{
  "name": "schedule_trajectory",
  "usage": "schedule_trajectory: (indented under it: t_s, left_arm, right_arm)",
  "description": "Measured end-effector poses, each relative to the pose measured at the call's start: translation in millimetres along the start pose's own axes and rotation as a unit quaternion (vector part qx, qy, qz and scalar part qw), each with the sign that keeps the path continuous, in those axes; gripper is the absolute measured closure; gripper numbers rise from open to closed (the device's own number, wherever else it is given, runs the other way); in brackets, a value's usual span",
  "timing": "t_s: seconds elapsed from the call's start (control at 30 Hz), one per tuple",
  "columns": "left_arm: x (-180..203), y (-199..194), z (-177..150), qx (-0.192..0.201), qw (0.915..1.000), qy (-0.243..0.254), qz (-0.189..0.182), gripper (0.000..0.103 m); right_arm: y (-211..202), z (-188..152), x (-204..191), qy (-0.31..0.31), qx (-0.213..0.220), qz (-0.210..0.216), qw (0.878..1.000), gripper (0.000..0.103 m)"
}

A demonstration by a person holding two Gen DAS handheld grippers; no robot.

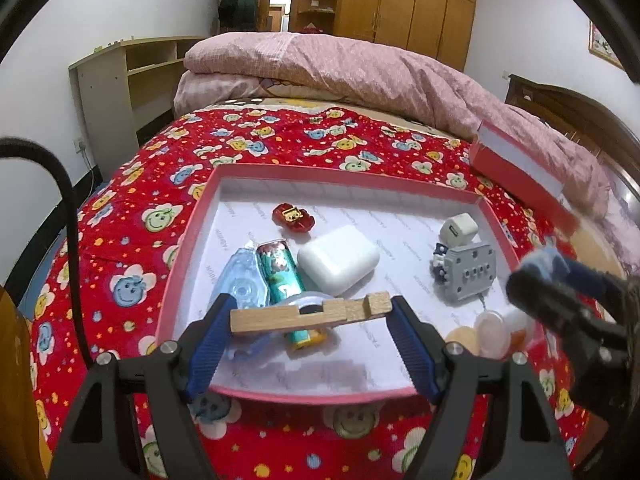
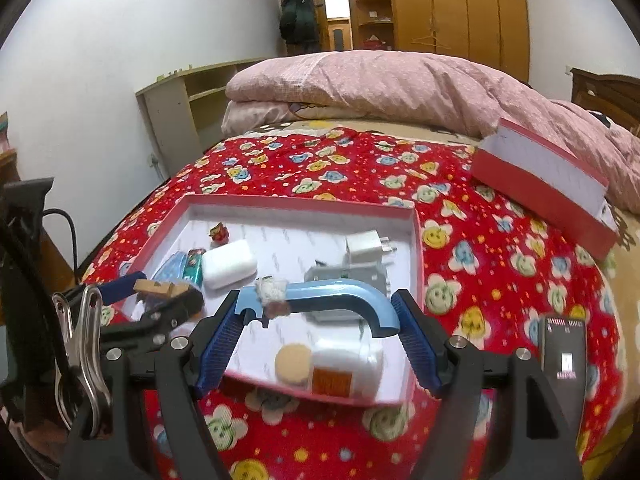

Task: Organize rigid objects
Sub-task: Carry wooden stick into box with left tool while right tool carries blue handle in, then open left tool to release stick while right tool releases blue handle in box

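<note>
Left gripper [image 1: 311, 314] clamps a wooden block [image 1: 310, 313] crosswise — held above the tray's [image 1: 192, 236] 6 o'clock edge. Right gripper [image 2: 318, 312] clamps a blue handle [image 2: 340, 294] above the tray — white case [image 1: 338, 260] near centre, charger [image 1: 458, 229] at 2 o'clock.

Two pink cardboard box halves sit on the red flower-print bedspread [image 1: 132, 216]: one shallow open tray [image 1: 188, 256] and one lid [image 2: 560, 184] lying apart.

Inside or over the tray:
- one white rounded plastic earbud case [image 1: 338, 258]
- one white square plug adapter [image 1: 458, 228]
- one grey perforated plastic block [image 1: 468, 274]
- one red glossy hair clip [image 1: 293, 218]
- one clear blue correction-tape dispenser [image 1: 242, 280]
- one teal printed lighter [image 1: 280, 270]
- one white plastic bottle [image 2: 344, 372]
- one notched wooden block [image 1: 308, 314]
- one curved light-blue plastic handle [image 2: 340, 300]
</note>
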State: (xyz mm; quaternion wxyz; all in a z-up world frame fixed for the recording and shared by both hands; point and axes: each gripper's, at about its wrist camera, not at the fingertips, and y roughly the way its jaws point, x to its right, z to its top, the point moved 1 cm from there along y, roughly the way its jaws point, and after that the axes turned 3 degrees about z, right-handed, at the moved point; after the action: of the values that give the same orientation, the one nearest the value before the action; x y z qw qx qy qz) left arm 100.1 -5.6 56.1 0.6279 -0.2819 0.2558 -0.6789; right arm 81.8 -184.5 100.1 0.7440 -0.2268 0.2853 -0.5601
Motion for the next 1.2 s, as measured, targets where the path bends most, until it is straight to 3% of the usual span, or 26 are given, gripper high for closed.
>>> schedule_trajectory:
  t_s: [0.57, 1.2]
  left_arm:
    - [-9.0, 16.3, 4.1, 0.003, 0.9998, -0.017, 0.006, 0.022]
    - [-5.7, 21.0, 3.6, -0.003, 0.9997, -0.005, 0.022, 0.023]
  right_arm:
    - [66.9, 28.8, -1.8, -0.024, -0.033, 0.002, 0.999, 0.028]
    - [85.6, 31.8, 2.8, -0.028, -0.037, -0.021, 0.999, 0.027]
